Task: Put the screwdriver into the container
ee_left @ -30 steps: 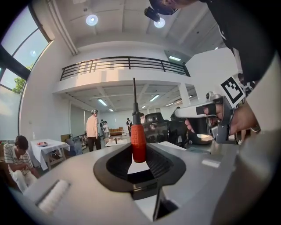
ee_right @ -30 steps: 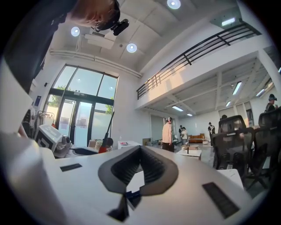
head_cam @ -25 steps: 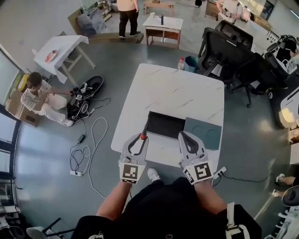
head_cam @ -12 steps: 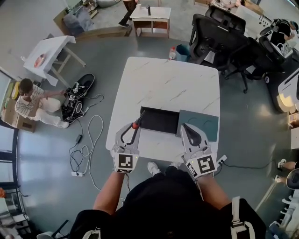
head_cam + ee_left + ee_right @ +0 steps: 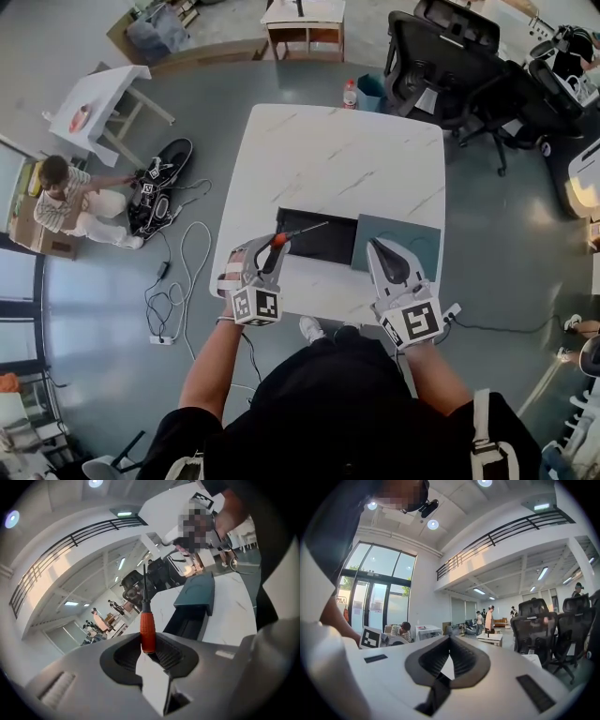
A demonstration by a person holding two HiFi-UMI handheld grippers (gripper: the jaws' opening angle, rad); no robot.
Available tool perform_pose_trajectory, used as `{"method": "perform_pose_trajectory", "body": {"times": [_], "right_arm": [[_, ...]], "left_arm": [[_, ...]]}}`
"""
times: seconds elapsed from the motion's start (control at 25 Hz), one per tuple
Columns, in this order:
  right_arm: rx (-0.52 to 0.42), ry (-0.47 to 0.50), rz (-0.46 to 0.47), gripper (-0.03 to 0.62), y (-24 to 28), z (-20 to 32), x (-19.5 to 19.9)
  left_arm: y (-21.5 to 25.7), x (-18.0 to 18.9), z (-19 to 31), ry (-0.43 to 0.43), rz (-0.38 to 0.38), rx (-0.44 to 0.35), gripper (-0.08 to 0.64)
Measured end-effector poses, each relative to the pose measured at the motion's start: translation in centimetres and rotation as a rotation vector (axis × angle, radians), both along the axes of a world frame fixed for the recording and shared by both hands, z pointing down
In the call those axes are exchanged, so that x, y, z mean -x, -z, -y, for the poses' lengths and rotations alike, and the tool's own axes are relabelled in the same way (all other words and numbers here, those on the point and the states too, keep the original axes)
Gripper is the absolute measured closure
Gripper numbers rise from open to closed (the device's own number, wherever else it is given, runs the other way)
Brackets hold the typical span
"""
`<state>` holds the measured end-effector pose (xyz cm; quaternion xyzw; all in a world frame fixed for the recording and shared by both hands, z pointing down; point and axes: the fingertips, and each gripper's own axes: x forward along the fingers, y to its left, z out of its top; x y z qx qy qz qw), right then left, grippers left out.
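Note:
A screwdriver with a red handle and a thin dark shaft is clamped by its handle in my left gripper. Its shaft points right, over the near left part of the open black container on the white table. In the left gripper view the red handle stands up between the pads, with the container beyond it. My right gripper hovers at the container's near right corner, over the teal lid, shut and empty; in the right gripper view its gripper has the tips touching.
The teal lid lies flat against the container's right side. Black office chairs stand past the table's far right. A person sits on the floor at the left among cables. A bottle stands by the table's far edge.
My left gripper has turned, so the screwdriver's shaft has swung from pointing away to pointing right over the container. The right gripper stays put, still shut.

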<state>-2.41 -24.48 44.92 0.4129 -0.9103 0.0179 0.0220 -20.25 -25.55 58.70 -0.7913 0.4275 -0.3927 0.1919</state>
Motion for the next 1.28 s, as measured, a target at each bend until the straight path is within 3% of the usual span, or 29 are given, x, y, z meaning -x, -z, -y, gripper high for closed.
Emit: {"method": "perform_pose_trajectory", "body": {"times": [0.4, 0.56, 0.8, 0.96, 1.12, 1.28], "right_arm": [[0.048, -0.019, -0.019, 0.585, -1.8, -0.7, -1.8], [0.055, -0.030, -0.016, 0.586, -2.0, -1.0, -2.2], [0.057, -0.042, -0.014, 0.586, -2.1, -0.9, -2.9], [0.060, -0.045, -0.014, 0.586, -2.3, -0.9, -3.3], [0.067, -0.044, -0.015, 0.585, -2.4, -1.1, -3.3], [0.066, -0.043, -0.007, 0.585, -2.3, -1.3, -3.3]], "left_arm": [[-5.7, -1.9, 2.7, -0.208, 0.392, 0.040, 0.459], [-8.8, -2.5, 3.3, -0.292, 0.524, 0.091, 0.459], [-11.7, -3.1, 4.6, -0.369, 0.620, 0.159, 0.459], [-13.3, -3.9, 4.5, -0.427, 0.654, 0.262, 0.459], [-15.0, -4.2, 4.2, -0.441, 0.681, 0.377, 0.459], [-16.1, -4.5, 4.0, -0.439, 0.689, 0.437, 0.459]]}}
